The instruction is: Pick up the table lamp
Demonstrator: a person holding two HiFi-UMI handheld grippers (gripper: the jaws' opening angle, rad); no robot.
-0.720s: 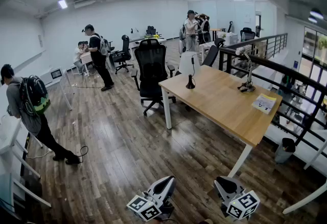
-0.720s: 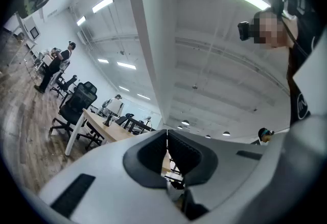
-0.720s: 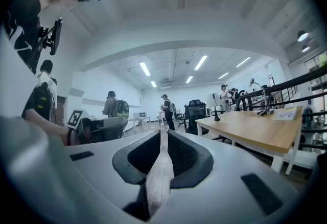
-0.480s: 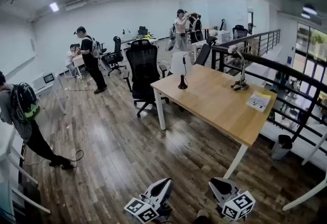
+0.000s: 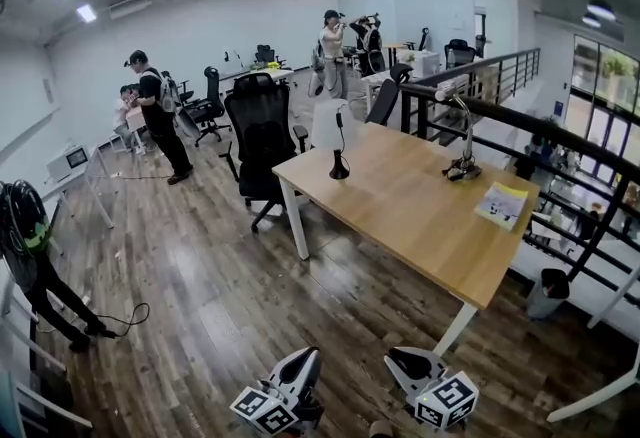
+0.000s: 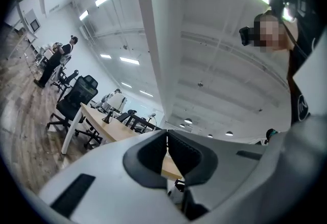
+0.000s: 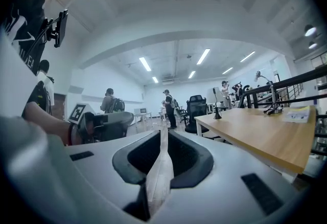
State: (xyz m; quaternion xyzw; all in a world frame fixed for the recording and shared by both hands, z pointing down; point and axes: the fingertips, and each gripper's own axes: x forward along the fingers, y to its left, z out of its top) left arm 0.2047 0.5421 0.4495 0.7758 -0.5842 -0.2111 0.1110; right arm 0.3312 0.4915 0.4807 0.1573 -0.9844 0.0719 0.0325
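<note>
While the left gripper (image 5: 303, 358) and right gripper (image 5: 398, 360) hover with jaws pressed together, empty, the white-shaded table lamp (image 5: 331, 131) stands well beyond them on the wooden table (image 5: 420, 216).

no legible text anywhere

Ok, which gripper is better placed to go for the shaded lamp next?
Left, probably. The shaded lamp stands at the left end of the table, more in line with the left gripper; the right gripper would have to reach across it. Both are shut, empty and far off.
</note>
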